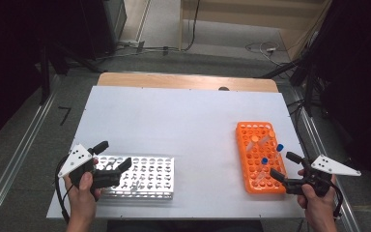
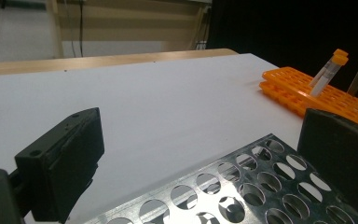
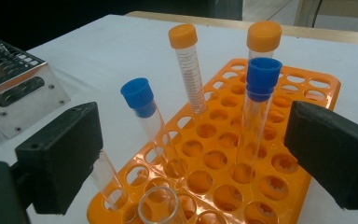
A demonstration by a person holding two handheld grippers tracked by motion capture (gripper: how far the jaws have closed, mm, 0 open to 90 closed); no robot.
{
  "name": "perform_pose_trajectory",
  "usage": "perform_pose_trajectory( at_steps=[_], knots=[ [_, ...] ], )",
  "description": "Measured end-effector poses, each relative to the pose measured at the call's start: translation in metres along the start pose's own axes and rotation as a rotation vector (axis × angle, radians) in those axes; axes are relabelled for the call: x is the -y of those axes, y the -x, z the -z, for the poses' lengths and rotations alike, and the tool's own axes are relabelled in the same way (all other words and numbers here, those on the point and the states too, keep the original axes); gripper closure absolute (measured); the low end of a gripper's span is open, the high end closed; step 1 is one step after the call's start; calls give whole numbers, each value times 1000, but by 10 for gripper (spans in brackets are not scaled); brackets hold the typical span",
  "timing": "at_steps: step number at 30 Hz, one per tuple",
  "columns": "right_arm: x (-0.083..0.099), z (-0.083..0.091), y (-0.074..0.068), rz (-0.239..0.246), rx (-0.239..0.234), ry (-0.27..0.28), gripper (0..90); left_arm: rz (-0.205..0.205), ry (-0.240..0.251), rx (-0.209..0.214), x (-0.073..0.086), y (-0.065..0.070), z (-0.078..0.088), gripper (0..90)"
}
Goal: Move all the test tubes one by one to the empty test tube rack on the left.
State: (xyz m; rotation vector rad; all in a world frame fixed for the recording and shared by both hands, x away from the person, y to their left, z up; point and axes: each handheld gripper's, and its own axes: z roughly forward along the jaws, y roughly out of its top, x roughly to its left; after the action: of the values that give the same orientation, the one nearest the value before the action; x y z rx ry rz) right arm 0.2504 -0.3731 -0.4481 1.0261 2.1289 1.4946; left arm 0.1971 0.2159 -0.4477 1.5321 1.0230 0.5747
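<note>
Two grippers: both jaws spread, nothing pinched
Left gripper [image 1: 110, 157]: over the metal rack [image 1: 145, 178]
Right gripper [image 1: 286, 166]: beside the orange rack [image 1: 258, 153], facing its capped tubes [image 3: 260, 112]

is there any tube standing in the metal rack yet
No, the metal rack has bare holes throughout; the capped tubes all stand in the orange rack.

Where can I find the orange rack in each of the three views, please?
High view: the orange rack lies at the right of the white table, by the right gripper.
Left gripper view: far right, beyond the metal rack.
Right gripper view: centre, between the jaws.
Shared landmark: the metal rack.
</note>
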Motion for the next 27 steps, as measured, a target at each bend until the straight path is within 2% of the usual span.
perform_pose_trajectory(
  at_steps=[2, 5, 10, 11, 14, 18, 22, 25, 27],
  knots=[
    [2, 1, -1, 9, -17, -17, 43, 4, 3, 3, 0, 0, 0, 11],
    [7, 3, -5, 30, -9, -43, 95, 4, -1, 5, 0, -1, 0, 11],
    [12, 7, -7, 19, -9, -61, 183, 1, -7, 3, 0, 0, -1, 11],
    [16, 8, -6, 19, -20, -75, 231, 1, -8, 7, 0, 0, -1, 11],
    [22, 9, -3, 18, -21, -96, 300, 2, -12, 3, 0, 0, -1, 12],
    [26, 11, 1, 17, -33, -106, 419, 3, -14, 3, 0, 0, -1, 13],
    [30, 12, 2, 31, -57, -123, 489, 4, -15, 4, 0, 0, -2, 13],
    [35, 15, 2, 40, -53, -139, 543, 6, -16, 3, 0, 0, -2, 13],
    [37, 15, 5, 34, -66, -137, 574, 5, -15, 3, 0, 0, -3, 14]
  ],
)
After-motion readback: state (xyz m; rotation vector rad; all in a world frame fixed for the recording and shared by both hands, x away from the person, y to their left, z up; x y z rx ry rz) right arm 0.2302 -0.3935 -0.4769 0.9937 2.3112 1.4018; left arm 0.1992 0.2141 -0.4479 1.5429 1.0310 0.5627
